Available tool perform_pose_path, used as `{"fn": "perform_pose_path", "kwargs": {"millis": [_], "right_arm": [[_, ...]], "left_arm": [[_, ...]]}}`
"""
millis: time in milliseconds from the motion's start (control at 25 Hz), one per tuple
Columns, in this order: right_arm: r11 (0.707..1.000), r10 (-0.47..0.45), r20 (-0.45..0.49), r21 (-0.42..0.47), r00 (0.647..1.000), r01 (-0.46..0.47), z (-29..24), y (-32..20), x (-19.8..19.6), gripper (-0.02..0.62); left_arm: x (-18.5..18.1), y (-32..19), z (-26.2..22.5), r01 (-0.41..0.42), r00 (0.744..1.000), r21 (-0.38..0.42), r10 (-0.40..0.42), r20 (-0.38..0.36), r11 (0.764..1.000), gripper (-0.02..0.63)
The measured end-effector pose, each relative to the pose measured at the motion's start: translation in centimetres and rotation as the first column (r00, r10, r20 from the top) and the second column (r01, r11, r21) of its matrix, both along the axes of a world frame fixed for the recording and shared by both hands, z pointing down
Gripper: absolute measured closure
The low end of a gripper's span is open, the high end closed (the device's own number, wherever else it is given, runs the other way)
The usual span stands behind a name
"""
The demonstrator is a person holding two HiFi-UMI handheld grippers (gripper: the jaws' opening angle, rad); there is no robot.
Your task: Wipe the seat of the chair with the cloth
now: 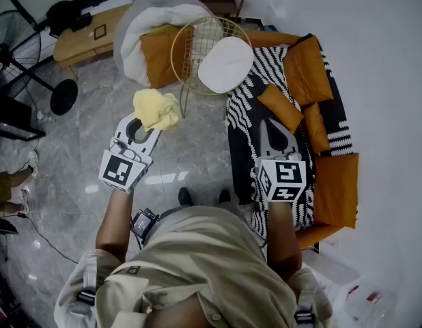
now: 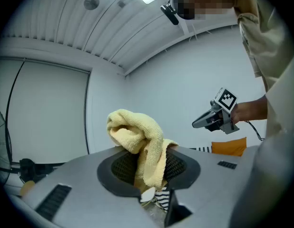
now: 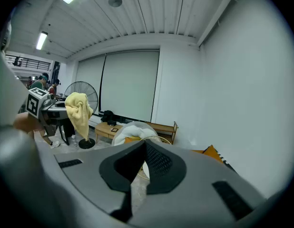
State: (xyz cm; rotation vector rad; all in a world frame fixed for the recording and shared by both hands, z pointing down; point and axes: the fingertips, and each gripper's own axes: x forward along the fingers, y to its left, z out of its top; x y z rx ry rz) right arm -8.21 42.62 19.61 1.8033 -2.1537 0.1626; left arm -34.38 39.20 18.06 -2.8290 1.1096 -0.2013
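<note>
Yellow cloth [image 1: 156, 109] sat clamped in the left gripper [image 1: 148, 123] near the chair [image 1: 224, 63]; the right gripper [image 1: 272, 130] was closed, empty. Pinched by one fold, the cloth might slip while wiping.

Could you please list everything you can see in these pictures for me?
cloth: one, yellow, in left gripper
wire chair: one, gold, white seat, ahead
sofa: one, black-and-white, right
cushions: several, orange, on sofa
lounge chair: one, white, behind wire chair
low table: one, wooden, far left
fan: one, black, left edge
left gripper: one, grey, shut on cloth
right gripper: one, grey, shut, empty, above sofa
</note>
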Motion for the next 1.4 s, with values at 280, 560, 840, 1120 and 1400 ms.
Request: {"fn": "perform_pose_path", "kwargs": {"millis": [280,560,840,1120,1400], "right_arm": [[1.0,-0.007,-0.004,-0.012,1.0,0.007,0.2,-1.0,-1.6,0.572],[1.0,0.008,-0.006,-0.019,1.0,-0.008,0.1,-2.1,-2.8,0.572],[1.0,0.025,0.03,-0.013,0.999,-0.025,0.4,-3.2,-3.1,0.566],[0.999,0.026,0.051,-0.032,0.998,-0.024,1.9,-6.8,-0.8,0.566],[0.999,-0.018,0.105,-0.043,0.994,0.022,3.9,-13.8,3.5,0.566]], "left_arm": [[-1.4,-0.8,0.2,-0.004,1.0,0.002,0.004,-0.008,1.0,0.488],[-2.7,-2.1,0.6,-0.015,1.0,-0.022,0.015,-0.021,1.0,0.488],[-2.7,-3.6,1.5,-0.026,0.999,-0.04,0.025,-0.035,0.999,0.488],[-1.0,-6.6,2.7,-0.012,1.0,-0.059,0.011,-0.007,0.998,0.488],[2.9,-11.4,3.0,0.04,0.998,-0.044,-0.038,0.043,0.998,0.488]]}}
